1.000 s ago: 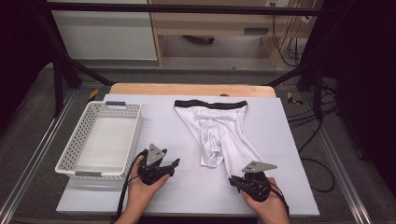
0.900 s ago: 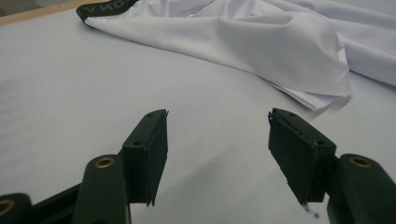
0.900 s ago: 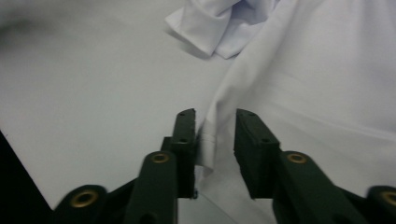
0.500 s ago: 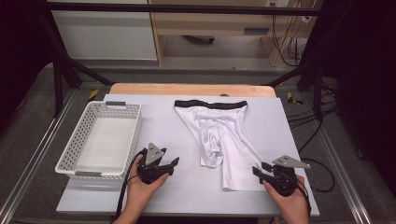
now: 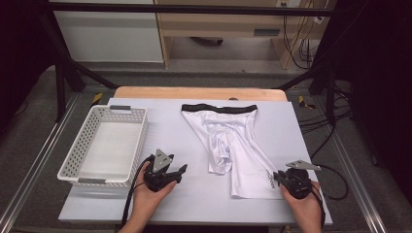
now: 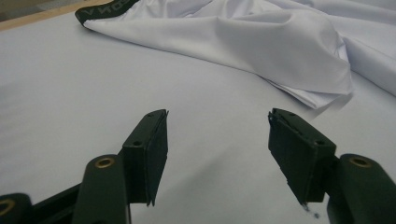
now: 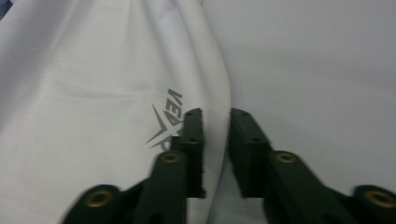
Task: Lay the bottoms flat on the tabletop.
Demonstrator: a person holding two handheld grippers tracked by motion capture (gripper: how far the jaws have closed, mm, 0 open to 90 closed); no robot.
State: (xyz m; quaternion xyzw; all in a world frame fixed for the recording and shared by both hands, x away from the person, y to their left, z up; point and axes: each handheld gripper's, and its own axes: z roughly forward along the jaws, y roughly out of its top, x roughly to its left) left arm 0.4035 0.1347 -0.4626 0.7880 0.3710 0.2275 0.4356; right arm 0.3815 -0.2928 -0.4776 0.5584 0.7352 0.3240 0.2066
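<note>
One perforated white plastic basket (image 5: pixel 103 145) sits far left on the desk (image 5: pixel 194 204). Left tongs (image 5: pixel 180 171) gape, empty. One glossy white pair of shorts (image 5: pixel 233 141), black waistband, lies mid-desk; right tongs (image 5: pixel 277 177) have just been closing, now pinching its hem edge.

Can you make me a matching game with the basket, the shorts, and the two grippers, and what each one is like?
Things:
1. basket
2. shorts
3. left gripper
4. right gripper

What each is like:
A. white with a black waistband, lying in the middle of the table
B. jaws wide apart over bare table
C. white with holes in its walls, at the table's left side
D. jaws nearly closed at the edge of the shorts' leg

Pairs: 1-C, 2-A, 3-B, 4-D
</note>
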